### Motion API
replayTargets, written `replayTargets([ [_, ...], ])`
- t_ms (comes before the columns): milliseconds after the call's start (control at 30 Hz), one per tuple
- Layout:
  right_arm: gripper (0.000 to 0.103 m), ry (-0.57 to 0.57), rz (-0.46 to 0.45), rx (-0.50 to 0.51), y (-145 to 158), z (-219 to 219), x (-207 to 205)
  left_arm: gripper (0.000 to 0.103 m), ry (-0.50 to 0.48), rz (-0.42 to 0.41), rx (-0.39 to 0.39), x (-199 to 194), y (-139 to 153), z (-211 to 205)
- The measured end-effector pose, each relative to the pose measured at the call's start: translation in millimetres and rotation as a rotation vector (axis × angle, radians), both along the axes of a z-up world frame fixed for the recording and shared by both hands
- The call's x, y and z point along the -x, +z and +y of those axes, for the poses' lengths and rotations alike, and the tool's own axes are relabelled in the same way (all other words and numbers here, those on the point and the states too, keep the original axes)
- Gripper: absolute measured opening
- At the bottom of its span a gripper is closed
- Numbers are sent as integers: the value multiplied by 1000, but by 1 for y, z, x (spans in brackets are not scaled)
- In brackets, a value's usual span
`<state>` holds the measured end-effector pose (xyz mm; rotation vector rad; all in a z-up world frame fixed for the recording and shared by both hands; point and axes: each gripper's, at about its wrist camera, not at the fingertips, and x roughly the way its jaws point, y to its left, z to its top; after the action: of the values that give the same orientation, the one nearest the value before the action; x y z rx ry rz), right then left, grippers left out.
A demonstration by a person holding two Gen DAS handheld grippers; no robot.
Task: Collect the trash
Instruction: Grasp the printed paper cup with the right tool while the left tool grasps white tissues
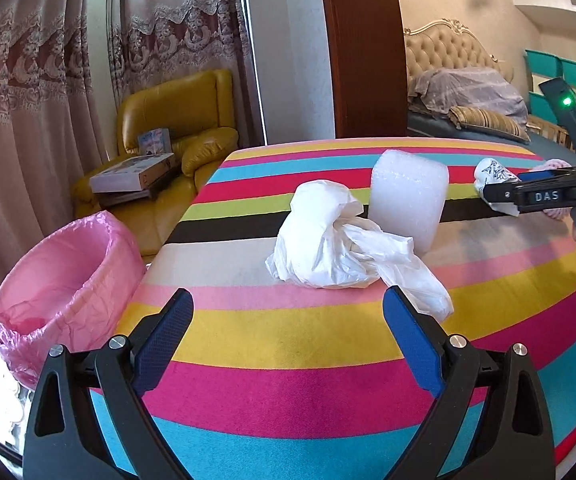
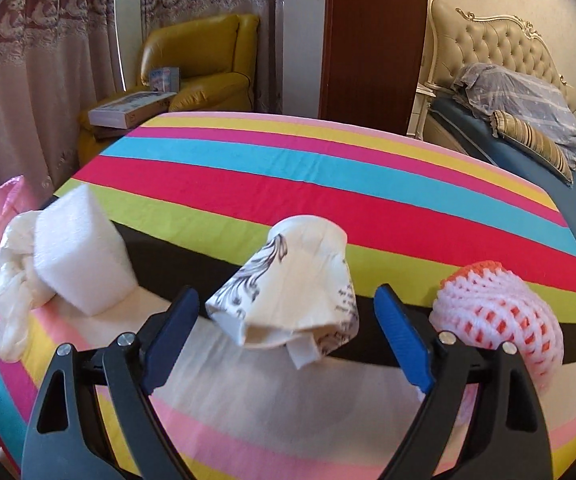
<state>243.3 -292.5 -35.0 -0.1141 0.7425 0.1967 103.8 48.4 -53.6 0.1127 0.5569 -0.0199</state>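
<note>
Striped cloth point(image 2: 288, 168) covers the table; right gripper point(image 2: 288, 332) is spread around the crumpled paper cup point(image 2: 288, 280), not yet pinching; left gripper point(image 1: 288, 332) gapes before the white plastic bag point(image 1: 327, 240); next, squeeze, then carry to the pink-lined bin point(image 1: 64, 268)

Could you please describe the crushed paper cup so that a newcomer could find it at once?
On the striped tablecloth, look between the white foam block and the pink foam fruit net. The paper cup lies there on its side, the only piece with dark printed markings.
</note>
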Motion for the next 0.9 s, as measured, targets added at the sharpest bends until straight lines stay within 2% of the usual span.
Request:
replayTargets([
  [100,86,2,21,-2,-2,1,-7,89,-1,-1,5,0,1,0],
  [167,68,11,15,-11,0,0,-6,89,-1,-2,4,0,1,0],
  [300,65,29,-16,-33,4,-3,2,89,-2,-3,2,1,1,0],
  [533,64,78,-43,-29,6,2,41,89,2,-12,6,1,1,0],
  [900,64,123,-136,54,13,26,94,89,-7,-9,12,1,2,-1],
])
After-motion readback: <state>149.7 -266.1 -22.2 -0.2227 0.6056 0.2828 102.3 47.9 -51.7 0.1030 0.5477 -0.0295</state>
